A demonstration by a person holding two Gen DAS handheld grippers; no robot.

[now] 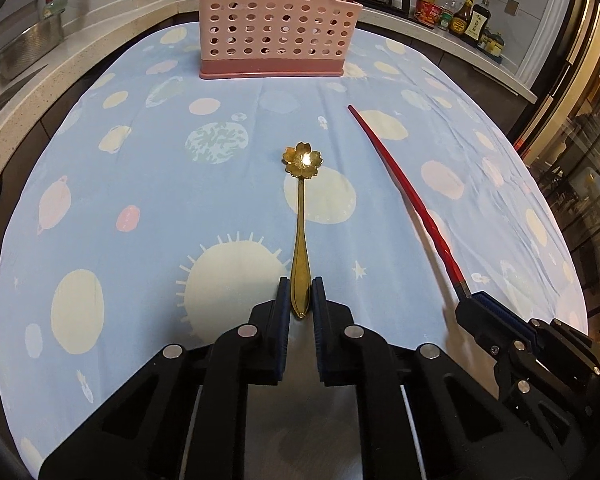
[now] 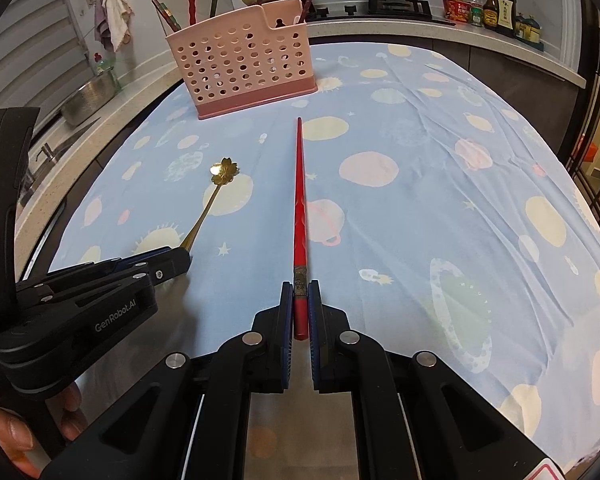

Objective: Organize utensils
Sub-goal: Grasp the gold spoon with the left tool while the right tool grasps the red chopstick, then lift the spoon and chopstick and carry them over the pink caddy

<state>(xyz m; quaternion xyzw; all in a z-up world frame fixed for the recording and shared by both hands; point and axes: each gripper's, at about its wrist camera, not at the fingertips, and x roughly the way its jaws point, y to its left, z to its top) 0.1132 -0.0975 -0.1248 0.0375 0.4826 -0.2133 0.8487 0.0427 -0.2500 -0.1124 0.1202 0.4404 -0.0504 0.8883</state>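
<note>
We look from just behind the left claw (image 1: pixel 301 294), low over the table (image 1: pixel 140 184) and facing along its fingers toward the pink utensil holder (image 1: pixel 276 24) at the far edge, with the gold spoon (image 1: pixel 301 216) running straight ahead of us. From behind the right claw (image 2: pixel 300 300) we sit equally low and near, facing the same way from a spot further right, so the red chopstick (image 2: pixel 299 200) lies down our centre line. Both views share the patterned cloth, the holder, the spoon, the chopstick and the bottles (image 2: pixel 496 6) on the back counter, and each catches the other claw at its side.
</note>
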